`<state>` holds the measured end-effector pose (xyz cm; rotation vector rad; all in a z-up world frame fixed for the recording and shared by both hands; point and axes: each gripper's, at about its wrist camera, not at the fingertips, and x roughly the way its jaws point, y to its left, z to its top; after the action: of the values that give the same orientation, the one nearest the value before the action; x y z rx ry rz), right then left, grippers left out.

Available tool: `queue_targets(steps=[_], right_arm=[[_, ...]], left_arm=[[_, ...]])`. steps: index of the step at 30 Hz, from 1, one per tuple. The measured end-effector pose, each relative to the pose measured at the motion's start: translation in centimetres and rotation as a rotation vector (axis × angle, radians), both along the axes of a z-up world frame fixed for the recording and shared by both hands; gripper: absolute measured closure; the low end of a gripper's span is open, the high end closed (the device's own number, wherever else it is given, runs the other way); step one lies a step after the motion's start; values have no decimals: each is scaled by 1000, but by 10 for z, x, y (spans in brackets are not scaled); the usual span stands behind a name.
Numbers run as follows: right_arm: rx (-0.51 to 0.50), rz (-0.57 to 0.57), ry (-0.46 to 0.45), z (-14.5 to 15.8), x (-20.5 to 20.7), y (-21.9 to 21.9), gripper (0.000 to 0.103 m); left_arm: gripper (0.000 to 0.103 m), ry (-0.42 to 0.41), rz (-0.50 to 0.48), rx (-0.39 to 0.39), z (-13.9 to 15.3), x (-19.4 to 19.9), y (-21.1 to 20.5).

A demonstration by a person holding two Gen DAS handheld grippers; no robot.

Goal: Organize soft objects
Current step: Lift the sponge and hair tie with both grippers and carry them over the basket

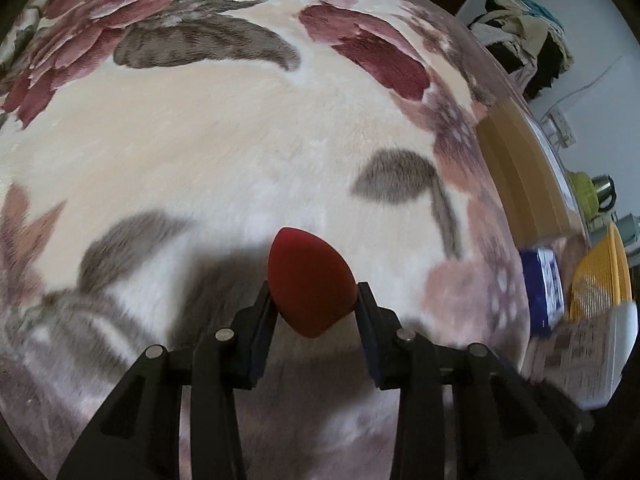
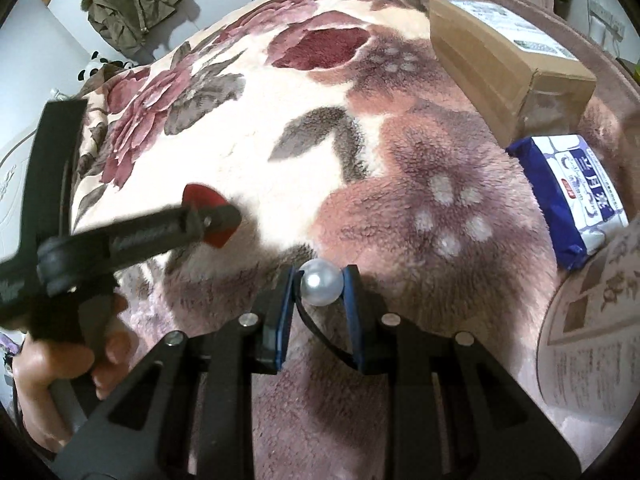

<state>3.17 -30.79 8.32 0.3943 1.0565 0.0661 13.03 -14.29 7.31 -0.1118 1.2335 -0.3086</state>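
Red foam, an egg-shaped sponge (image 1: 310, 284), is clamped between the black pads of the left gripper (image 1: 314, 300), whose jaws stand partly closed and pressed against its sides, its pointed end raised over the blanket. In the right wrist view the same sponge (image 2: 210, 216) is seen gripped at the left gripper's tip (image 2: 216, 218), and the hand (image 2: 60, 364) holding that tool is seen at the lower left. A pearly white ball (image 2: 321, 282) with a black loop attached is pinched in the fully closed right gripper (image 2: 320, 286). Beneath both, a plush floral blanket (image 2: 248, 152) is spread. Farther right, a blue and white packet (image 2: 576, 196) is lying just beside a cardboard box (image 2: 508, 60), and a printed paper sheet (image 2: 592, 340) is seen near the packet.
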Motion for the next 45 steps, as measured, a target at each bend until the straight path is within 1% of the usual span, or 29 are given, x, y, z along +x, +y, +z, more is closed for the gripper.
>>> queue_targets(steps=[8, 15, 22, 31, 45], right_arm=[[-25, -7, -12, 16, -16, 8, 78], [-44, 0, -13, 26, -32, 18, 78], [-49, 1, -15, 33, -51, 25, 78], [-56, 2, -11, 35, -70, 27, 78], [-54, 1, -8, 34, -76, 27, 78]], left_arm=[[64, -2, -38, 21, 13, -42, 23], [64, -2, -61, 42, 21, -74, 31], [64, -20, -86, 63, 36, -103, 34], [63, -28, -98, 66, 46, -118, 33], [63, -20, -108, 68, 44, -124, 30]])
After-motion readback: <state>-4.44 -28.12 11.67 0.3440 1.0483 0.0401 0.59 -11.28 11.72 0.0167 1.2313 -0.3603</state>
